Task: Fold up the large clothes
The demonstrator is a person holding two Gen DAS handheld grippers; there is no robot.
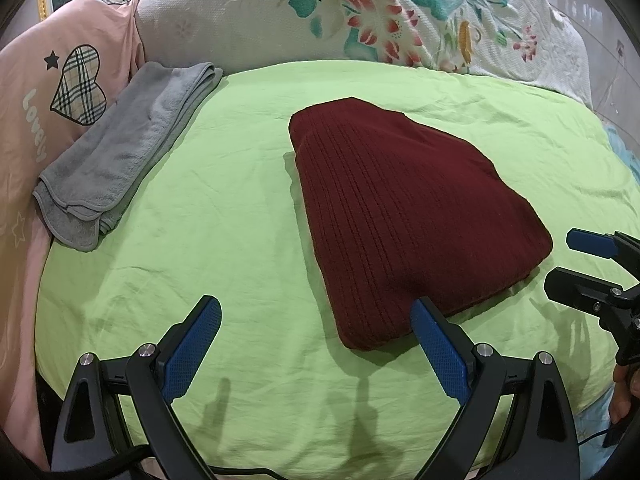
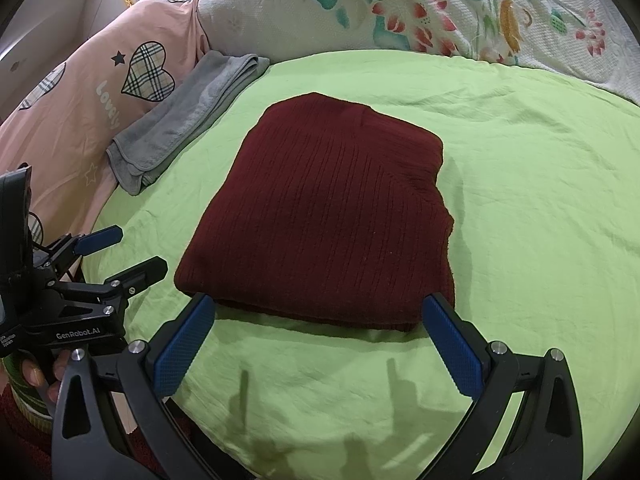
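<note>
A dark red ribbed knit garment (image 1: 404, 216) (image 2: 328, 216) lies folded into a flat block on the light green sheet (image 1: 224, 248) (image 2: 540, 208). My left gripper (image 1: 316, 320) hovers open just in front of the garment's near left corner, holding nothing. My right gripper (image 2: 320, 316) stands open at the garment's near edge, its fingers apart and empty. The right gripper (image 1: 576, 260) also appears at the right edge of the left wrist view. In the right wrist view the left gripper (image 2: 124, 252) shows at the left, held by a hand (image 2: 38, 376).
A folded grey towel (image 1: 120, 160) (image 2: 188, 120) lies at the sheet's left edge beside a pink pillow (image 1: 60, 92) (image 2: 92, 92) with plaid hearts. A white floral quilt (image 1: 360, 16) (image 2: 420, 4) is piled behind. Green sheet lies bare in front.
</note>
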